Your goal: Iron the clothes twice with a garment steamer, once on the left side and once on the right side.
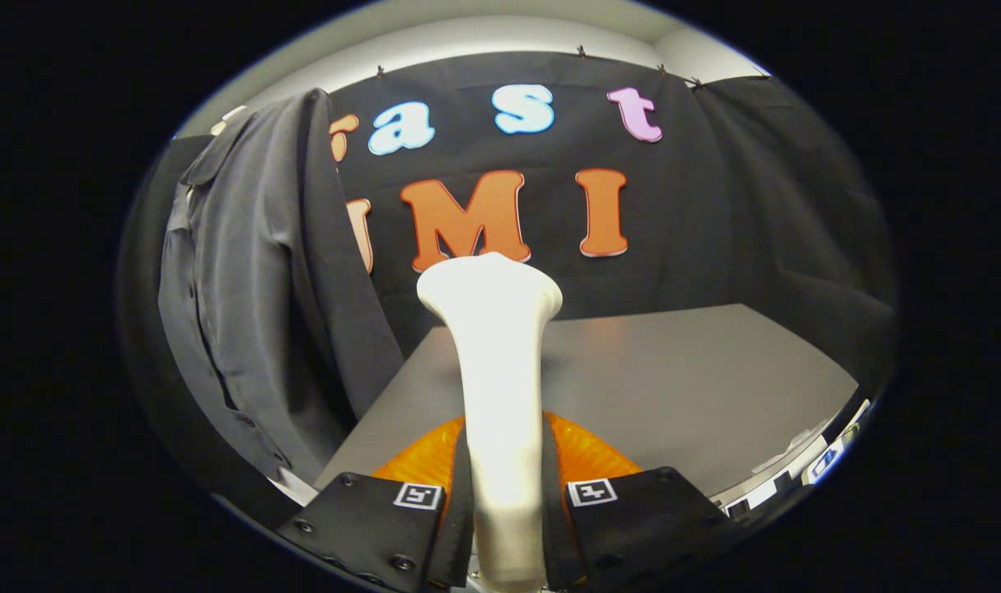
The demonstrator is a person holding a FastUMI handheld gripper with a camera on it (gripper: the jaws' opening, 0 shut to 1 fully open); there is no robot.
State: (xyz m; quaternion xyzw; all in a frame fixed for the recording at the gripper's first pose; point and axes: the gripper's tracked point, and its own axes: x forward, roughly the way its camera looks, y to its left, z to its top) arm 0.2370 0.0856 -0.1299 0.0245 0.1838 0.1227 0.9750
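A grey table is stretching across the booth, its bare surface catching soft light. Small items, too blurred to identify, are lying just past its far right edge.

Gripper level, both fingers clamped on steamer handle.

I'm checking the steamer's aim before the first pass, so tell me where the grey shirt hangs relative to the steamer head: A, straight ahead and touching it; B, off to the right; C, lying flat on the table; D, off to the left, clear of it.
D: the grey shirt hangs left of the steamer, clear of its head, which the gripper clamps above the table.
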